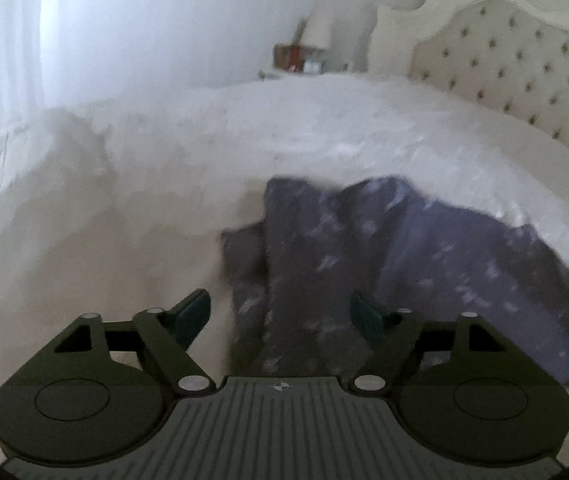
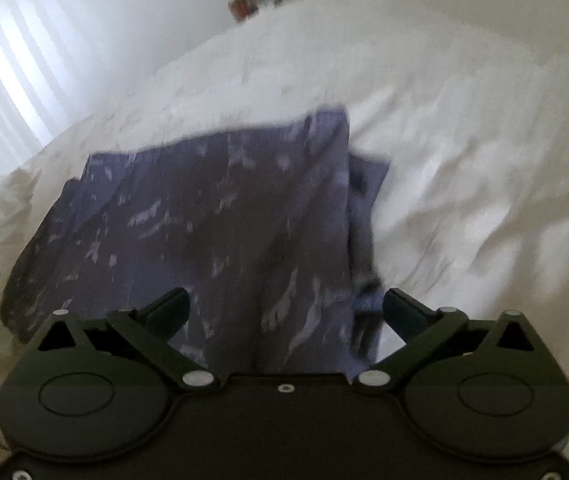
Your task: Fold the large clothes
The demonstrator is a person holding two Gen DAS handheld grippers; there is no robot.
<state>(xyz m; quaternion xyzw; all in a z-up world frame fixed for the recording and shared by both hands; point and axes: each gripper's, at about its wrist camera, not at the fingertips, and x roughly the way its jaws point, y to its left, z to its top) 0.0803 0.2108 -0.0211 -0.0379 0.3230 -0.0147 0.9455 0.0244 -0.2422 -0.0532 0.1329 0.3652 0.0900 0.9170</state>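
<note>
A dark purple garment with pale flecks lies partly folded on a white bed; it also shows in the right wrist view. My left gripper is open and empty, just above the garment's near left part. My right gripper is open and empty, with the garment's right edge between its fingers. Both views are blurred by motion.
The white bedcover is rumpled and spreads around the garment. A tufted white headboard stands at the far right. A nightstand with a lamp is behind the bed. Bright curtains hang at the left.
</note>
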